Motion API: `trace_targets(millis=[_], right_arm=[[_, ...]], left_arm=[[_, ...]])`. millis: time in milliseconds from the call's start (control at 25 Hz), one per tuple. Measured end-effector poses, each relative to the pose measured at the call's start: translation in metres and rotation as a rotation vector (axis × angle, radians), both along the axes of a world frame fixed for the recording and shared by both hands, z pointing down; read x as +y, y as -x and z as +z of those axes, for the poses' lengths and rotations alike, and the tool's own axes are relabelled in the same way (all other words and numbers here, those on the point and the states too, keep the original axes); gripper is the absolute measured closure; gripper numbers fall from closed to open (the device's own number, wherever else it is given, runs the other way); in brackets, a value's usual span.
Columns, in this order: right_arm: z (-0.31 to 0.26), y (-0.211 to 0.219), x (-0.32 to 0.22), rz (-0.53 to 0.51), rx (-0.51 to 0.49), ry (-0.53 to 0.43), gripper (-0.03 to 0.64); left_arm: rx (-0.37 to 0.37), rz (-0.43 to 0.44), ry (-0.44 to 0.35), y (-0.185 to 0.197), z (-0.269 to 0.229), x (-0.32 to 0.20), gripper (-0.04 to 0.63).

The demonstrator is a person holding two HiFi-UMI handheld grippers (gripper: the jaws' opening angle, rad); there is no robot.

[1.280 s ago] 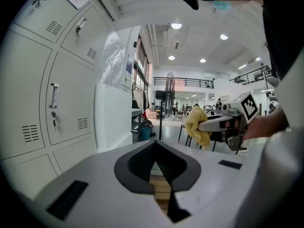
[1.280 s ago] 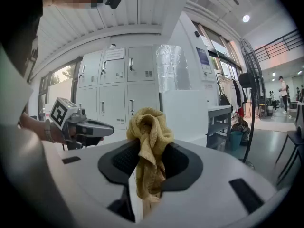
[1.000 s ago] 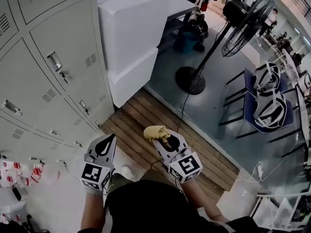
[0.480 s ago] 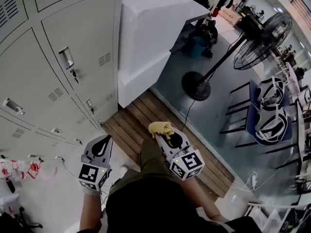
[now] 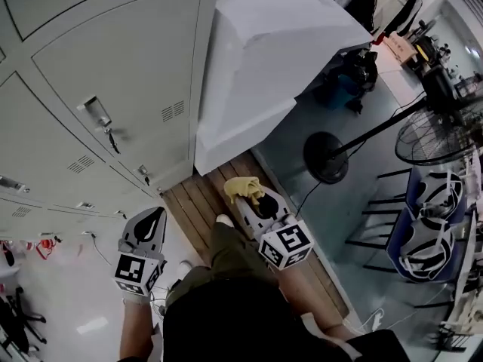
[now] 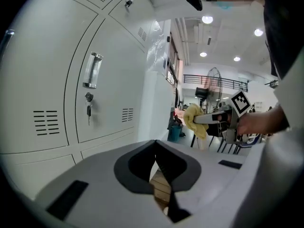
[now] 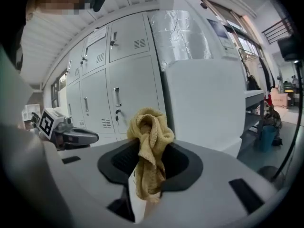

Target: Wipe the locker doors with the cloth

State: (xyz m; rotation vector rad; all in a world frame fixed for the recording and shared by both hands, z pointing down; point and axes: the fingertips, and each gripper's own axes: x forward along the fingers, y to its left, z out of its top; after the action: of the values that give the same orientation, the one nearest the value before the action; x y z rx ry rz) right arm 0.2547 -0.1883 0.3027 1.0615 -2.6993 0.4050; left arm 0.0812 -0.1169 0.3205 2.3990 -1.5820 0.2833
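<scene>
Grey locker doors (image 5: 113, 104) with handles and vent slots fill the upper left of the head view. The nearest door (image 6: 102, 94) carries a chrome handle and a key. A crumpled yellow cloth (image 5: 243, 188) sticks out of my right gripper (image 5: 247, 197), which is shut on it and held over the wooden floor, apart from the lockers. In the right gripper view the cloth (image 7: 149, 148) hangs between the jaws, with the lockers (image 7: 126, 91) beyond. My left gripper (image 5: 149, 225) is shut on nothing, low beside the lockers, jaws together (image 6: 156, 146).
A big white box (image 5: 264, 59) stands against the lockers' right side. A wooden slatted platform (image 5: 198, 211) lies below them. A standing fan (image 5: 441, 130) with a round base (image 5: 326, 157) and blue chairs (image 5: 426, 236) are to the right.
The view has shifted closer to the lockers and the white box. Both grippers keep about the same places before the body, the cloth still in the right one.
</scene>
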Motion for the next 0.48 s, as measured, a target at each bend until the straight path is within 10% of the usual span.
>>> trace_targets(millis=[480], right_arm=[[0.009, 0.053, -0.144, -0.396, -0.091, 0.274, 0.479]], left_arm=[[0.025, -0.474, 0.076, 0.000, -0.039, -0.077, 0.586]])
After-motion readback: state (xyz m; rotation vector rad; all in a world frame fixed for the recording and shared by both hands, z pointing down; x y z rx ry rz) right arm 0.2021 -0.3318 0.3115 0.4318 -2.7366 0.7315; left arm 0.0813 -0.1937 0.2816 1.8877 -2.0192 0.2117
